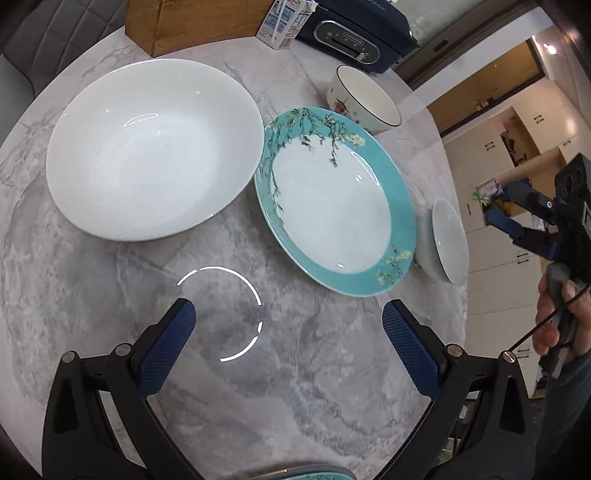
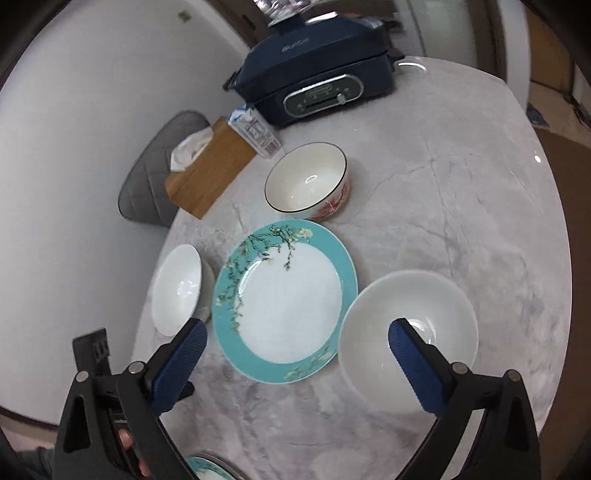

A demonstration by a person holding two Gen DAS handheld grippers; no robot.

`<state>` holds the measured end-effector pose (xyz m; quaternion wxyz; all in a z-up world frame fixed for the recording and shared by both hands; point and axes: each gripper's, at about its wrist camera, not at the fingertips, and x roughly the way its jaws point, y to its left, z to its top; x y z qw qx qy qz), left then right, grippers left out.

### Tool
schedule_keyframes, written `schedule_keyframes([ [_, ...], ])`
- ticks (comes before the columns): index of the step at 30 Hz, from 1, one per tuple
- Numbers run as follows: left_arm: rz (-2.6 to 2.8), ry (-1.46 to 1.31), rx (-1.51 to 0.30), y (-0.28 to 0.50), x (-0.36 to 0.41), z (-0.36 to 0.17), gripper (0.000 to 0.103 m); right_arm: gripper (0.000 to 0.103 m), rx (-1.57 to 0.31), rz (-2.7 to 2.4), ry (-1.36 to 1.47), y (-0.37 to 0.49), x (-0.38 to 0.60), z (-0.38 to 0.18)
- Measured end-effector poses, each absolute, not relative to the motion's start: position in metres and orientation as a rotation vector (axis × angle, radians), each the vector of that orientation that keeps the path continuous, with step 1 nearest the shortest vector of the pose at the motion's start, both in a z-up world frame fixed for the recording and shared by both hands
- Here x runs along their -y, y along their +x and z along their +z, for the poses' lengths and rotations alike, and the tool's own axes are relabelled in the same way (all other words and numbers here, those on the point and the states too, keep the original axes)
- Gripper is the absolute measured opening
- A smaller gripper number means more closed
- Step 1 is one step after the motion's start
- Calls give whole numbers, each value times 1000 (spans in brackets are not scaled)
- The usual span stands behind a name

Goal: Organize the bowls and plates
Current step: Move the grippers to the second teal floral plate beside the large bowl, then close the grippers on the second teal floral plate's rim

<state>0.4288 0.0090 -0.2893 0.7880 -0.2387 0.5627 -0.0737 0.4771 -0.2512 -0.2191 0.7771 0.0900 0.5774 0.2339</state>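
Note:
A teal-rimmed plate (image 1: 332, 206) (image 2: 284, 299) painted with blossom branches lies on the marble table (image 1: 258, 369). One white bowl (image 1: 155, 147) (image 2: 177, 288) sits to its left and a second white bowl (image 1: 447, 243) (image 2: 388, 295) to its right. Behind the plate stands a flowered bowl with a dark rim (image 1: 365, 98) (image 2: 306, 181). My left gripper (image 1: 288, 310) is open over bare marble in front of the plate. My right gripper (image 2: 299, 326) (image 1: 506, 206) hangs open above the plate's near rim, holding nothing. A second teal plate's rim (image 1: 306, 474) (image 2: 207, 469) shows at the bottom edge.
At the back stand a wooden tissue box (image 1: 192, 26) (image 2: 210, 166), a milk carton (image 1: 284, 22) (image 2: 255, 134) and a dark blue cooker (image 1: 351, 37) (image 2: 314, 81). A grey chair (image 2: 155, 173) stands behind the box. A person's hand (image 1: 554, 317) holds the right gripper beyond the table's right edge.

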Motion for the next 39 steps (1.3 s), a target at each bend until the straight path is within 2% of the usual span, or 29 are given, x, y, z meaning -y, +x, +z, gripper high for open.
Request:
schedule_keyframes([
  [1, -146, -520, -1216, 435, -8, -293, 102, 84, -1269, 518, 151, 492, 247, -224],
  [2, -133, -523, -1221, 442, -7, -297, 102, 78, -1284, 522, 112, 506, 243, -228],
  [10, -43, -542, -1247, 470, -4, -324, 101, 76, -1452, 597, -56, 567, 220, -285],
  [14, -26, -547, -1252, 477, -5, -334, 100, 67, -1493, 619, -79, 575, 212, -306],
  [17, -20, -550, -1262, 481, -4, -339, 88, 58, -1517, 624, -102, 575, 209, -318],
  [26, -35, -558, -1242, 483, 0, -339, 84, 56, -1555, 640, -117, 566, 205, -338],
  [27, -44, -559, -1236, 483, 0, -338, 77, 55, -1553, 642, -117, 566, 204, -338],
  [28, -53, -562, -1232, 485, 1, -338, 65, 54, -1556, 645, -118, 566, 202, -338],
  [31, -62, -588, -1238, 489, -1, -340, 45, 52, -1554, 656, -123, 565, 196, -339],
  [34, -67, -614, -1241, 493, -3, -340, 45, 51, -1559, 657, -104, 567, 194, -339],
  [35, -69, -619, -1240, 493, -3, -339, 45, 46, -1561, 659, -100, 567, 193, -340],
  [36, -72, -619, -1241, 494, -5, -339, 41, 45, -1563, 659, -108, 567, 193, -340],
  [37, -78, -628, -1245, 495, -5, -341, 29, 40, -1560, 655, -121, 567, 192, -339],
  [39, -88, -644, -1254, 497, -5, -344, 26, 29, -1565, 644, -139, 568, 189, -341],
])
